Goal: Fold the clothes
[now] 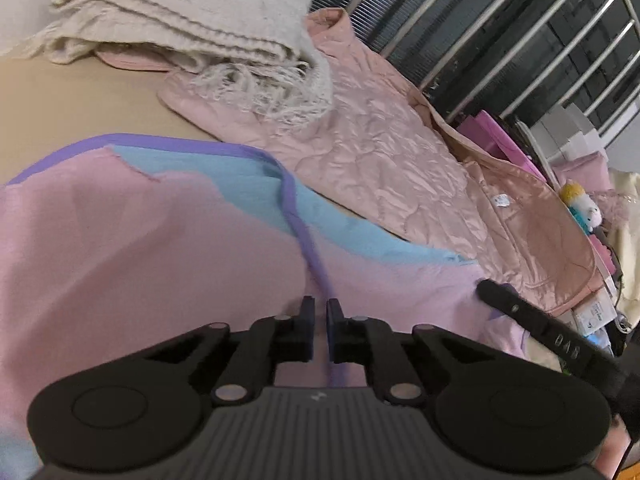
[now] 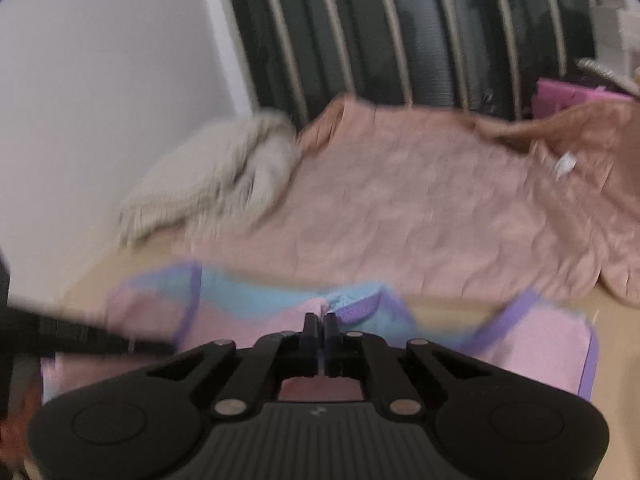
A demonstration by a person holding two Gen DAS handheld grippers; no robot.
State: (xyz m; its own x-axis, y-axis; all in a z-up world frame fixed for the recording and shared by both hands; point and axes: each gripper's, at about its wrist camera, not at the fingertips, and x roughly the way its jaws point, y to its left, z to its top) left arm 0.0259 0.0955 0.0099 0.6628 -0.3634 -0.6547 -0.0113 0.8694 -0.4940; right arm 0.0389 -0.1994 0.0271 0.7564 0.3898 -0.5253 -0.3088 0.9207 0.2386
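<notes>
A pink and light-blue garment (image 1: 140, 248) with purple trim lies on the tan tabletop (image 1: 80, 100). My left gripper (image 1: 320, 316) is nearly closed, with the purple trim pinched between its pads and pink cloth under it. In the blurred right wrist view my right gripper (image 2: 321, 322) is shut on a bunched edge of the same garment (image 2: 520, 344), where pink, blue and purple meet. One of the right gripper's fingers (image 1: 516, 310) reaches in over the garment's right edge in the left wrist view. The left tool shows as a dark blur at the left of the right wrist view.
A pink quilted jacket (image 1: 380, 152) (image 2: 400, 208) is spread behind the garment. A folded cream knit blanket (image 1: 180, 20) (image 2: 212, 184) with fringe rests on its far left corner. Metal bars (image 1: 560, 40) stand behind. A plush toy (image 1: 580, 204) and boxes crowd the right.
</notes>
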